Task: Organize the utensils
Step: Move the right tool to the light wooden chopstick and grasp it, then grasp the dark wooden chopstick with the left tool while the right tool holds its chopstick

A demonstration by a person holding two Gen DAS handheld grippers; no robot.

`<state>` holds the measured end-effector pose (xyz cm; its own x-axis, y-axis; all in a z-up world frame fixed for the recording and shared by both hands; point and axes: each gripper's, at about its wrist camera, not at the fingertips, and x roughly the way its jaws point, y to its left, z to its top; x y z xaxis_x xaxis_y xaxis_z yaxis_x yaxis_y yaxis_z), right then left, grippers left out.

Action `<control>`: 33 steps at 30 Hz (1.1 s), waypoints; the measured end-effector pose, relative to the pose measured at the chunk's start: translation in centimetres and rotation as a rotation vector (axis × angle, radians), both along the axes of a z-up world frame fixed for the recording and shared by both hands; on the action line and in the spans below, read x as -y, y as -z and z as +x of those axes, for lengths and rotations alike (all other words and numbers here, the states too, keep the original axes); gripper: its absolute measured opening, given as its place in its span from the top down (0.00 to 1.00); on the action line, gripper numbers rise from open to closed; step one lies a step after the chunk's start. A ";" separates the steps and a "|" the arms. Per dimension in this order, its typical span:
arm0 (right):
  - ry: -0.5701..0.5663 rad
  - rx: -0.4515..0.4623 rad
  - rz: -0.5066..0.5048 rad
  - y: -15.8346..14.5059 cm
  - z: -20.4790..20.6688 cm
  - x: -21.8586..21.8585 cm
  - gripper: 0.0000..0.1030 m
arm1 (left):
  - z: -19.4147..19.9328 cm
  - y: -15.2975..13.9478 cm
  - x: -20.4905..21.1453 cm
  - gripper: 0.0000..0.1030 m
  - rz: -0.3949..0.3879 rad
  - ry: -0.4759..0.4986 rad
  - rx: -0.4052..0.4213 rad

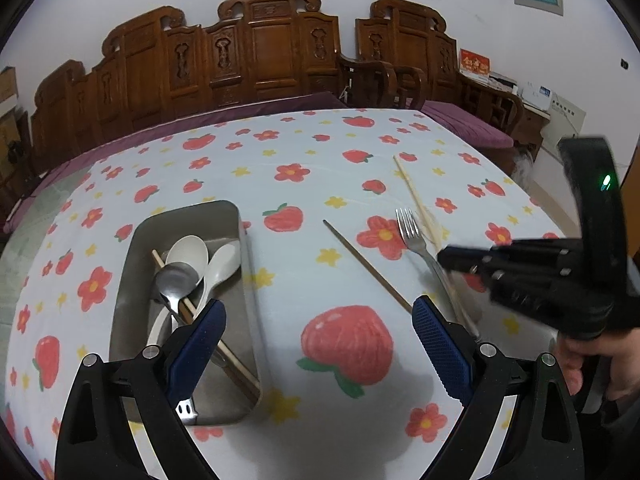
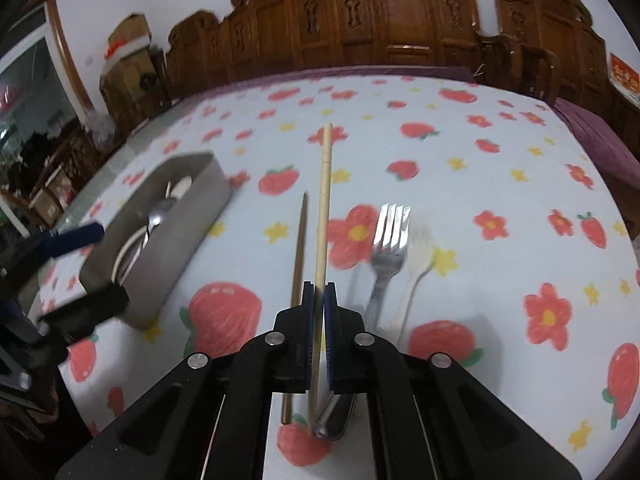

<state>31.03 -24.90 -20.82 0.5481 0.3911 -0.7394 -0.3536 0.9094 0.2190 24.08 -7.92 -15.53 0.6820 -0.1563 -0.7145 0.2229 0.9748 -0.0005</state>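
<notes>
A grey metal tray (image 1: 188, 396) sits at the left on the flowered cloth and holds white spoons (image 1: 188, 252), a metal spoon (image 1: 176, 280) and a chopstick. My left gripper (image 1: 316, 340) is open and empty, just right of the tray. My right gripper (image 2: 319, 308) is shut on a light wooden chopstick (image 2: 325, 200) that points away from me; it also shows in the left wrist view (image 1: 412, 192). A dark chopstick (image 2: 300, 248) lies to its left. A metal fork (image 2: 386, 256) and a white spoon (image 2: 416, 264) lie to its right.
The tray also shows at the left of the right wrist view (image 2: 192, 216), with the left gripper's blue finger (image 2: 76, 236) beside it. Carved wooden chairs (image 1: 272, 48) stand behind the table's far edge.
</notes>
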 end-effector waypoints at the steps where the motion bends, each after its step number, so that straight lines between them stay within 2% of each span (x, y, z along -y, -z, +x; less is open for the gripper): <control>1: 0.008 0.007 0.002 -0.2 0.0 0.4 0.94 | 0.0 0.1 0.2 0.12 0.005 -0.002 0.000; 14: 0.095 0.034 -0.015 -0.3 1.3 4.6 0.94 | 0.4 1.2 4.0 0.12 0.047 0.011 -0.038; 25: 0.103 0.034 -0.008 -0.2 1.3 5.3 0.94 | 3.5 3.5 6.4 0.12 0.044 -0.001 -0.091; 30: 0.102 0.033 -0.006 -0.1 1.3 5.4 0.94 | 5.2 4.9 6.5 0.25 0.031 -0.020 -0.139; 33: 0.098 0.033 -0.011 -0.1 1.3 5.1 0.94 | 6.1 5.6 6.6 0.36 0.017 -0.027 -0.168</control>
